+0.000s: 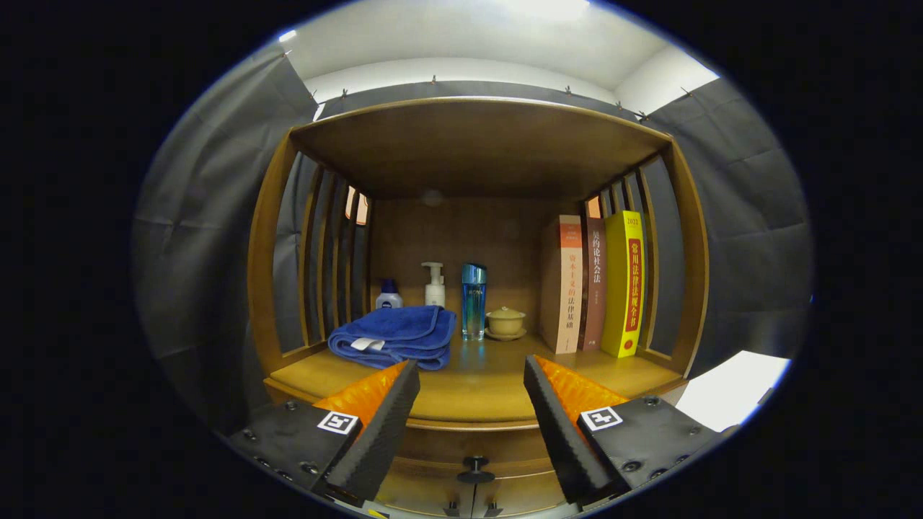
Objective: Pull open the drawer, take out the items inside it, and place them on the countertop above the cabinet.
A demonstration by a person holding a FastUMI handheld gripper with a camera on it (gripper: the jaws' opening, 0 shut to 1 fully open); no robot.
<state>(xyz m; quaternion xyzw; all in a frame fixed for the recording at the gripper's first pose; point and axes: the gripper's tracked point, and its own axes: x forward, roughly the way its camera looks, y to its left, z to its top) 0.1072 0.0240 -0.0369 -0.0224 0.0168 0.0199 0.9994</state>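
1. Your gripper (472, 393) is spread wide, its fingers holding nothing.
2. The drawer's knob (475, 470) sits low between your fingers, the drawer closed beneath the countertop (476, 404).
3. On the countertop beyond your fingers: a folded blue towel (395, 335), bottles, and books.

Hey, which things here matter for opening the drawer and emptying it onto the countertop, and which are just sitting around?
For the job:
drawer knob, between the open fingers
drawer, closed, contents hidden
countertop
gripper, holding nothing

Just lying about:
blue towel
small bottle
pump bottle
blue bottle
lidded cup
three books
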